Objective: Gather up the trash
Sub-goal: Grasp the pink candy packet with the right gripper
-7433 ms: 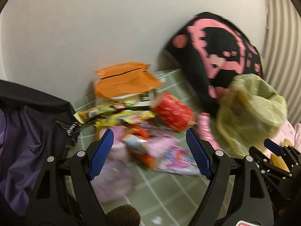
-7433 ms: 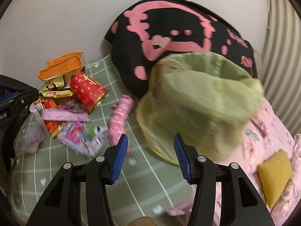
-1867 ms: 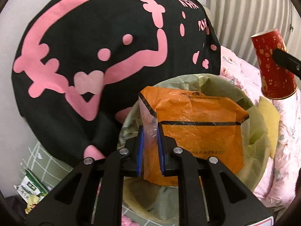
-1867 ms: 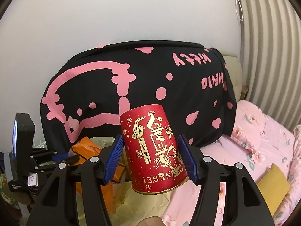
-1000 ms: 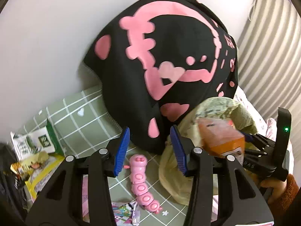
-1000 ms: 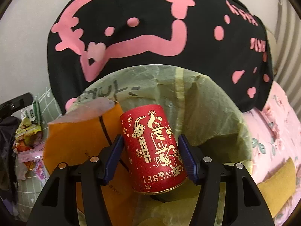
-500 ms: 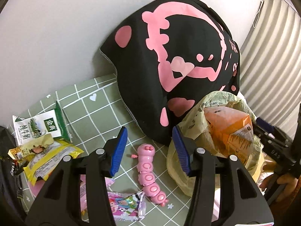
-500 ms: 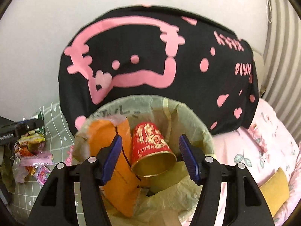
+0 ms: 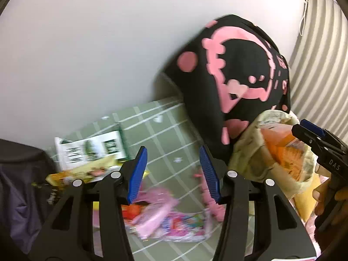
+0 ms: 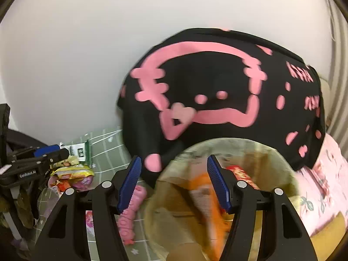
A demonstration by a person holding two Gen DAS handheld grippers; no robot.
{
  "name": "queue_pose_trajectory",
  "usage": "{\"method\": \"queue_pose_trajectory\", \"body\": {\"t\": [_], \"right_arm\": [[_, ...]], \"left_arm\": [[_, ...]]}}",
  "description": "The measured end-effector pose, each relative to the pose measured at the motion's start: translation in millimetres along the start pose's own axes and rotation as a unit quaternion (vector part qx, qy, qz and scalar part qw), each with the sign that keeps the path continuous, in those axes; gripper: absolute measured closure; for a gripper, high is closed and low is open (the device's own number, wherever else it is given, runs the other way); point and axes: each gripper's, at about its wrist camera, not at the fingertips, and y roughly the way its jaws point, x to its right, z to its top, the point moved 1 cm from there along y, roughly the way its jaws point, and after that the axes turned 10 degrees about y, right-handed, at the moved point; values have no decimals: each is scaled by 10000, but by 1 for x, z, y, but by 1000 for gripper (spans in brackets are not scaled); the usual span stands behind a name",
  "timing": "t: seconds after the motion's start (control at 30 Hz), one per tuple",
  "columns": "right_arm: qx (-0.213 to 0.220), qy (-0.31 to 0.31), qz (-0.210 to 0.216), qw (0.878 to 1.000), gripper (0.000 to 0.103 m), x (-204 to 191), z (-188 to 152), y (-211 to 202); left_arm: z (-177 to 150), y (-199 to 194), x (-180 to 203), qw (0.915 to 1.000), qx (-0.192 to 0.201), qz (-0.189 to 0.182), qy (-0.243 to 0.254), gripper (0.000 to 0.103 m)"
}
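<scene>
Trash wrappers, crinkled foil and plastic in yellow, pink and orange, lie heaped on the green checked bed sheet at the left, near a dark bag. A white-and-green paper carton lies at the far edge of the heap. The left gripper hangs over this pile with its blue pads set moderately apart and nothing between them. A pink segmented caterpillar toy lies just right of the heap, beside the bin.

Further right, the yellow-green plastic bin bag stands against the big black cushion with pink print. Inside it sit the orange plastic mailer and the red paper cup with gold print. The right gripper hovers above the bag's near rim, jaws wide and empty.

The step in hand looks like going back for more litter. The left gripper next needs to drop onto one wrapper and close on it.

A second ago the right gripper clamped the red cup over the bag; it has since let go and lifted. The left gripper has swung from the cushion toward the pile.
</scene>
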Motion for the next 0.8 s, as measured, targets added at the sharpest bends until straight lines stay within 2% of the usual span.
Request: {"method": "queue_pose_trajectory", "body": {"t": [0.2,0.4,0.6,0.67,0.8], "right_arm": [[-318,-253,351,9986,44,-39,-16,21],[-887,-409,696,9928,45,-64,-46,50],[-1562,-669,1232,9777,45,-90,-85,78],[-1813,-865,1471,9685,45,-102,-100,86],[-2161,-1281,1676,9533,45,-121,-123,103]], "left_arm": [[-29,-19,-66,9976,-21,437,-541,56],[-74,-25,-125,9890,-266,948,-1104,56],[-104,-32,-156,9822,-388,1022,-1525,56],[-108,-31,-157,9827,-428,947,-1535,56],[-114,-26,-151,9852,-555,833,-1391,56]]}}
